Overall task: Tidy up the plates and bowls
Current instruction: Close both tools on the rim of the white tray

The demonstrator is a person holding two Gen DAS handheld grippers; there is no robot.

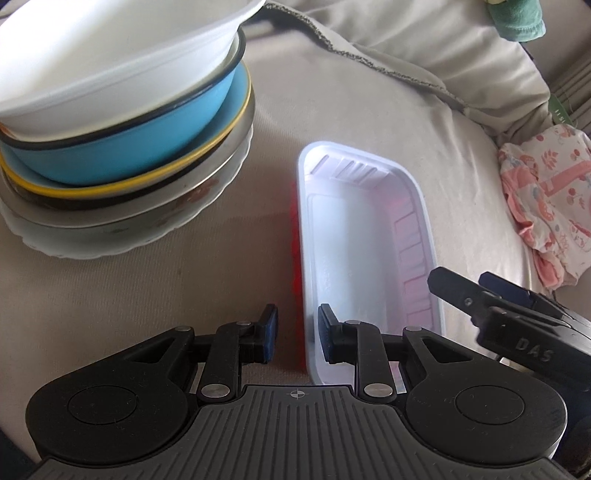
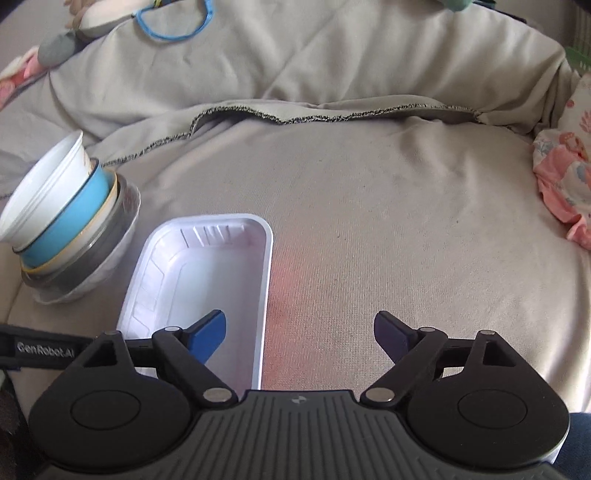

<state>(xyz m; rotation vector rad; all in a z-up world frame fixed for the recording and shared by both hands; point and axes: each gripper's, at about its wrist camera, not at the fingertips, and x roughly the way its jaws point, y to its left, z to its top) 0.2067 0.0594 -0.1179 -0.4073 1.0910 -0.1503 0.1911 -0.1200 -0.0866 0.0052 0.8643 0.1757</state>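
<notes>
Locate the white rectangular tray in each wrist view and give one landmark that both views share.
Left wrist view: the white rectangular tray lies right of centre, running from mid-frame down to the left gripper, whose fingers straddle its near left rim.
Right wrist view: the tray lies lower left, with the right gripper open astride its right rim.
Shared landmark: the stack of bowls and plates, left of the tray in both.

A beige sheet (image 2: 369, 206) with creases covers the bed. Its folded edge (image 2: 332, 114) has a dark speckled hem. A pink floral cloth (image 1: 546, 206) lies crumpled at the right. A blue loop (image 2: 173, 22) lies far behind.
</notes>
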